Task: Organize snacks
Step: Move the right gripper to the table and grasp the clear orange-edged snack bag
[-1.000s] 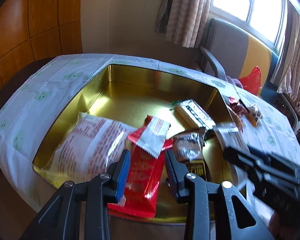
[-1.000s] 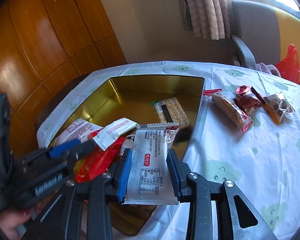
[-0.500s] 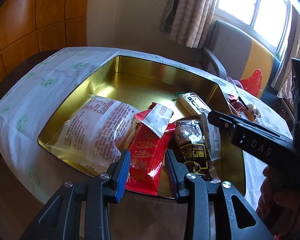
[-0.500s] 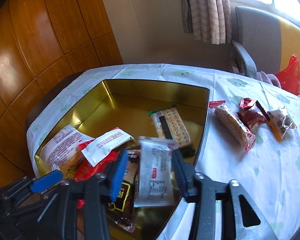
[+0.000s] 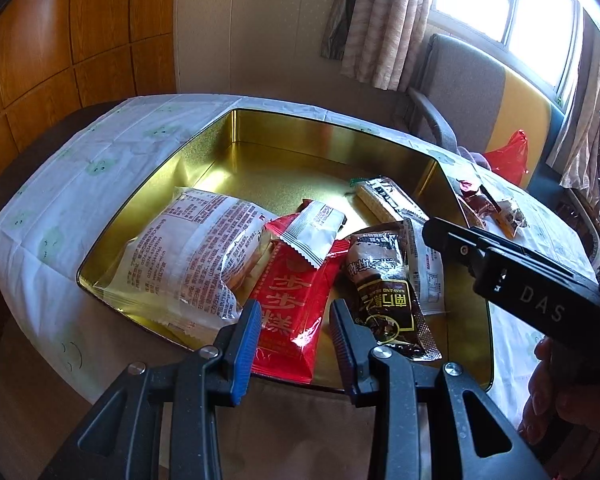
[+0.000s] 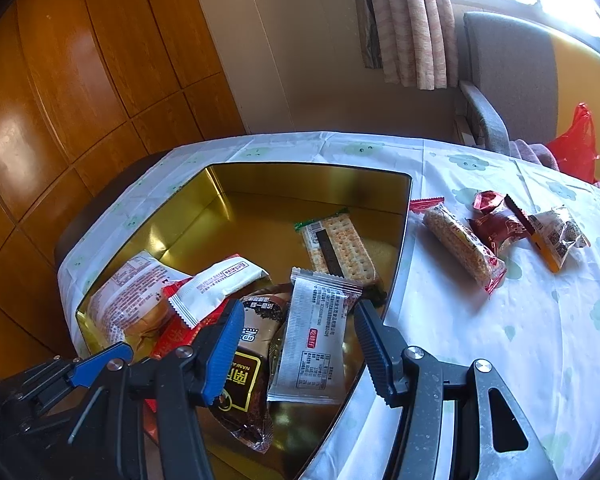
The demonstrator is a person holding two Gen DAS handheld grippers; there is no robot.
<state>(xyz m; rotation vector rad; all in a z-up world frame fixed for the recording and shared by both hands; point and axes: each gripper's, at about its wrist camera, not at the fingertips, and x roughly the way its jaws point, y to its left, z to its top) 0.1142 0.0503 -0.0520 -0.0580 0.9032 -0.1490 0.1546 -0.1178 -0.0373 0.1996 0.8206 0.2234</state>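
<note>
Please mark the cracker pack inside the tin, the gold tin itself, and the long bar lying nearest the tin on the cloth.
cracker pack point(image 6: 337, 243): right wrist view, middle of its clear wrapper.
gold tin point(image 6: 300, 184): right wrist view, bare far wall.
long bar point(image 6: 462, 247): right wrist view, middle of its length.

My black plastic left gripper point(image 5: 293, 344) carries blue ribbed pads and silver screws; my matching right gripper point(image 6: 298, 354) bears white "DAS" lettering.

We see our right hand-held gripper point(image 6: 296, 344) opening its jaws above the gold tin point(image 6: 220, 196), a white packet point(image 6: 314, 336) lying loose between them inside the tin. Right of the tin, three snacks point(image 6: 500, 236) lie on the table point(image 6: 540, 340).
</note>
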